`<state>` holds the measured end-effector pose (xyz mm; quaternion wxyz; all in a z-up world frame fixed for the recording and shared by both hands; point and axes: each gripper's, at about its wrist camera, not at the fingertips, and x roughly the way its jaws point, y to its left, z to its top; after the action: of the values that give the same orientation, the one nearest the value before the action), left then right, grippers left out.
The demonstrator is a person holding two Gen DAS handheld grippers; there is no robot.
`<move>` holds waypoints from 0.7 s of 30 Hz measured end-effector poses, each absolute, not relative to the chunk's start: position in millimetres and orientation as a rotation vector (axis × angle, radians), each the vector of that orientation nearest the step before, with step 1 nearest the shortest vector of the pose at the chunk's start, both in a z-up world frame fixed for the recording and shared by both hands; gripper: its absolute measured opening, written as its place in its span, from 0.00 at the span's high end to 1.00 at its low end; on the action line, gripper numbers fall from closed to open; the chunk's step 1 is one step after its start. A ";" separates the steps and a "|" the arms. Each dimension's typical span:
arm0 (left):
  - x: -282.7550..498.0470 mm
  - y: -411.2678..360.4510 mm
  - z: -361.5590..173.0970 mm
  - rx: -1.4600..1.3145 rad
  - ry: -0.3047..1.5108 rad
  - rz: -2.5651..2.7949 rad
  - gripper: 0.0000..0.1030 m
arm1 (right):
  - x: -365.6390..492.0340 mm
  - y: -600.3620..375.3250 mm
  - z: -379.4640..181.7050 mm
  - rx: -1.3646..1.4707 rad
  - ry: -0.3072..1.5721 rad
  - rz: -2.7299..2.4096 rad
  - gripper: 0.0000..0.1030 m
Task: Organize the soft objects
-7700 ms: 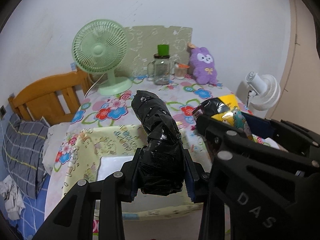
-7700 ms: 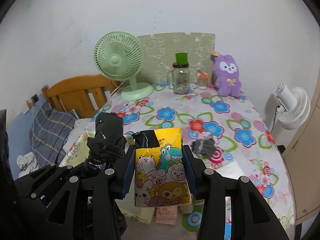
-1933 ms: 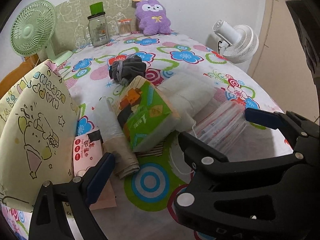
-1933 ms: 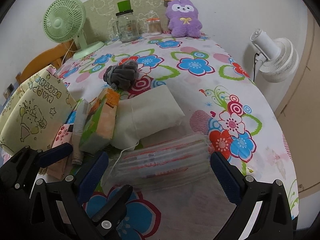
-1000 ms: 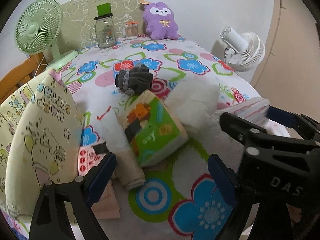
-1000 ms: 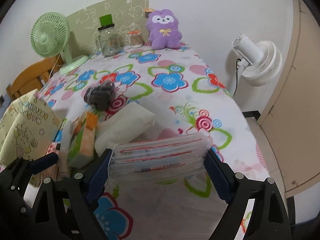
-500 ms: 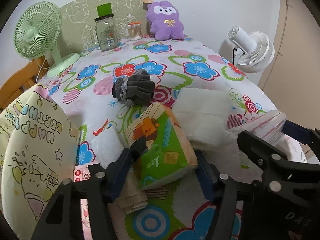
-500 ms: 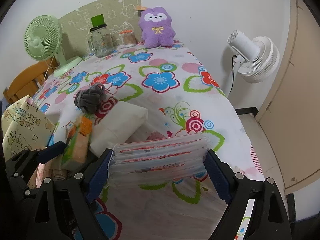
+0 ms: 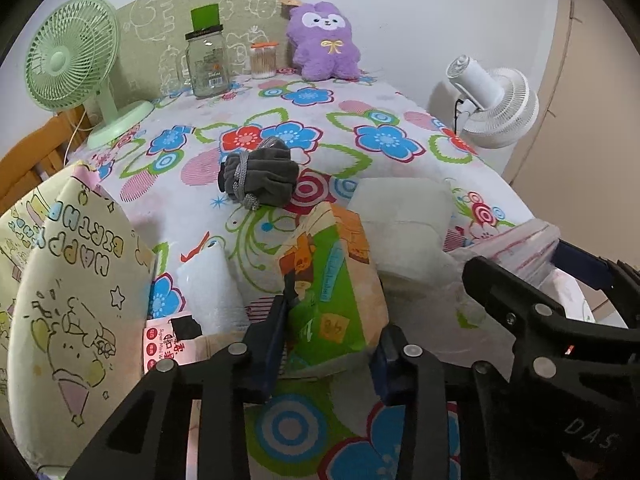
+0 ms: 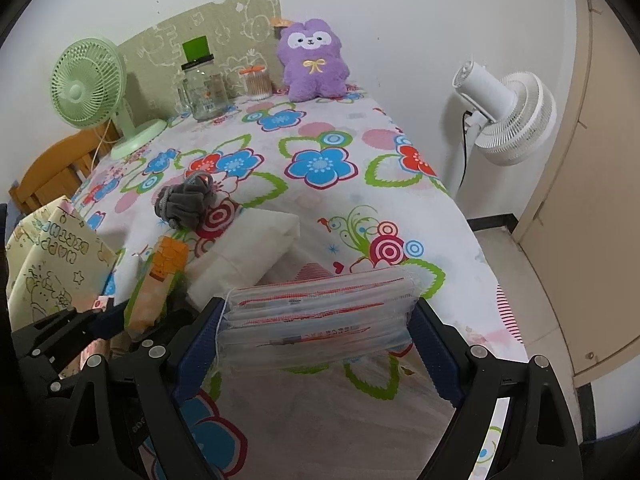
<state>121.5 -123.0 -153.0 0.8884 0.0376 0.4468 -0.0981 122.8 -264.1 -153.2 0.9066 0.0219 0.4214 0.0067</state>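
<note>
My left gripper (image 9: 328,354) is closing its jaws on a green and orange tissue pack (image 9: 332,280). Both blue pads touch the pack's sides, and it stands tilted on its near end. The same pack (image 10: 160,280) shows at the left of the right wrist view. My right gripper (image 10: 316,344) is shut on a clear packet of face masks (image 10: 320,312) with red print, held flat above the table's near edge. A white soft pack (image 9: 404,216) lies just behind the tissue pack. A grey drawstring pouch (image 9: 260,178) sits further back on the flowered tablecloth (image 9: 360,112).
A "Happy Birthday" gift bag (image 9: 76,280) stands at the left. Beside it lie a white roll (image 9: 212,284) and a pink packet (image 9: 168,344). At the back stand a purple plush (image 9: 324,42), a glass jar (image 9: 206,64) and a green fan (image 9: 72,52). A white fan (image 9: 492,100) stands off the table's right edge.
The left jaws have come in from wide open onto the tissue pack, which now stands more upright. The right gripper still holds the mask packet, barely moved.
</note>
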 end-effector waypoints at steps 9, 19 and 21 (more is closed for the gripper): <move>109.3 -121.9 -132.5 0.068 0.891 -0.215 0.71 | 107.4 -260.5 -130.1 0.043 0.813 0.022 0.12; 102.6 -119.5 -106.9 0.046 0.844 -0.226 0.71 | 99.9 -251.6 -105.4 0.053 0.775 0.055 0.12; 102.5 -119.2 -103.5 0.046 0.838 -0.227 0.71 | 99.4 -249.0 -101.2 0.052 0.772 0.063 0.11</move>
<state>102.5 -119.2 -103.5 0.9070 0.0224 0.4059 -0.1098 99.4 -249.0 -101.2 0.9257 0.0255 0.3762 0.0307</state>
